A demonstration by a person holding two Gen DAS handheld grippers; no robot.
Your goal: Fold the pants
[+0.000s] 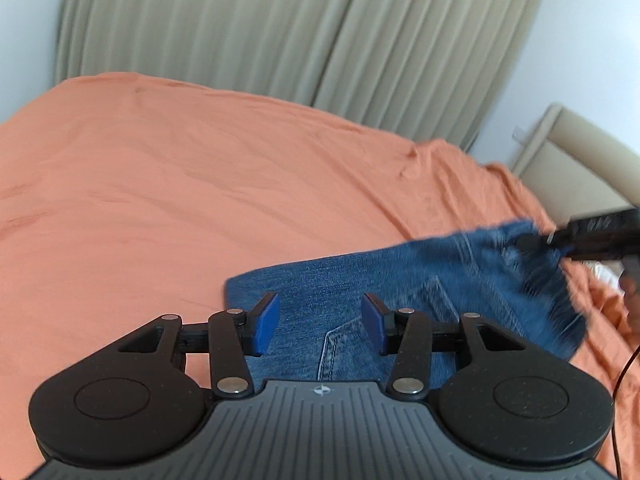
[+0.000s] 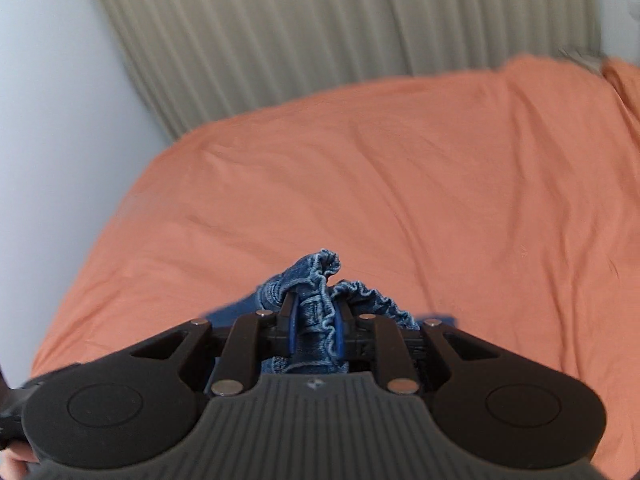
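Denim: the blue pants (image 1: 360,292) lie on the bed, on its orange sheet (image 1: 160,184), with a stitched back pocket facing up just beyond my left fingers.
Bed: the orange sheet is creased and covers everything I can see of the mattress; a beige headboard (image 1: 576,160) stands at its far right corner in my left view.
Left gripper (image 1: 320,322): my blue pads (image 1: 267,322) are spread apart over the denim, with nothing between them; I cannot tell whether they touch the cloth.
Right gripper (image 2: 315,328): my fingers are pinching a bunched, gathered edge of the pants (image 2: 316,280), the frilled hem standing up above the pads.
Right gripper seen from the left: it shows blurred at the right edge (image 1: 532,242), with the far end of the denim lifted off the sheet and smeared.
Backdrop: pleated beige curtains (image 1: 240,28) hang behind the bed against a pale wall.
Writing: no brand, tag or lettering can be read on the pants; the only mark is a small crosshair sign on each gripper's ribbed grey body (image 1: 322,390).
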